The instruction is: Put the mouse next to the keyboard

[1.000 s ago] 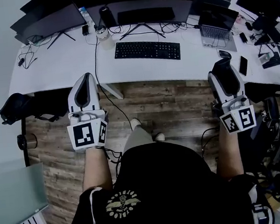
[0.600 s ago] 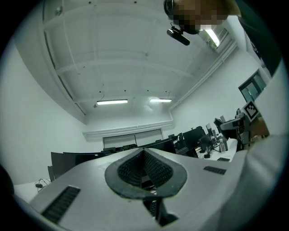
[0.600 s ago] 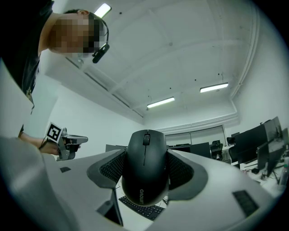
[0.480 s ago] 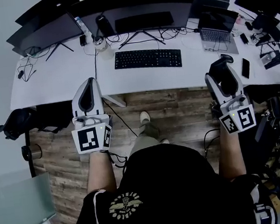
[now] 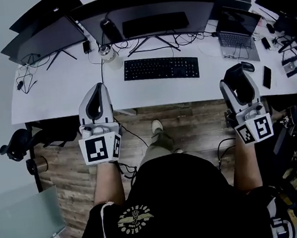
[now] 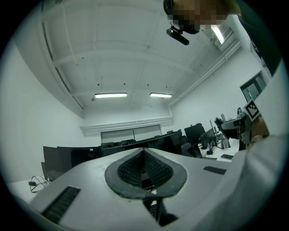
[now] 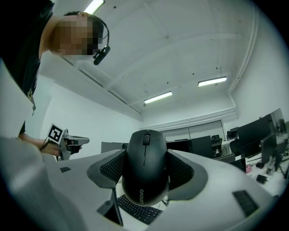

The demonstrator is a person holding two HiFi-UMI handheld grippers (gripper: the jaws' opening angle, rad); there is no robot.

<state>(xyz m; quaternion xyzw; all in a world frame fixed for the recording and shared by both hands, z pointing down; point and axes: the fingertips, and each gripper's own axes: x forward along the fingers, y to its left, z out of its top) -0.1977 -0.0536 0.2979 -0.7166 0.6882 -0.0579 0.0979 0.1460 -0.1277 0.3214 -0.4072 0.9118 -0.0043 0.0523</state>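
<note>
We hold both forearms straight ahead, well apart, each hand behind its marker cube. The white plastic left gripper points at the long white desk, its ridged pads pressed together with nothing between them. The grey-and-black right gripper is clamped on the black rounded computer mouse (gripped by its two sides, scroll wheel uppermost in the right gripper view). The mouse is well to the right of the flat black keyboard. Compared with a second ago, both gripper tips have come forward from above the brown wooden floor to the desk's front edge; the grip on the mouse is unchanged
</note>
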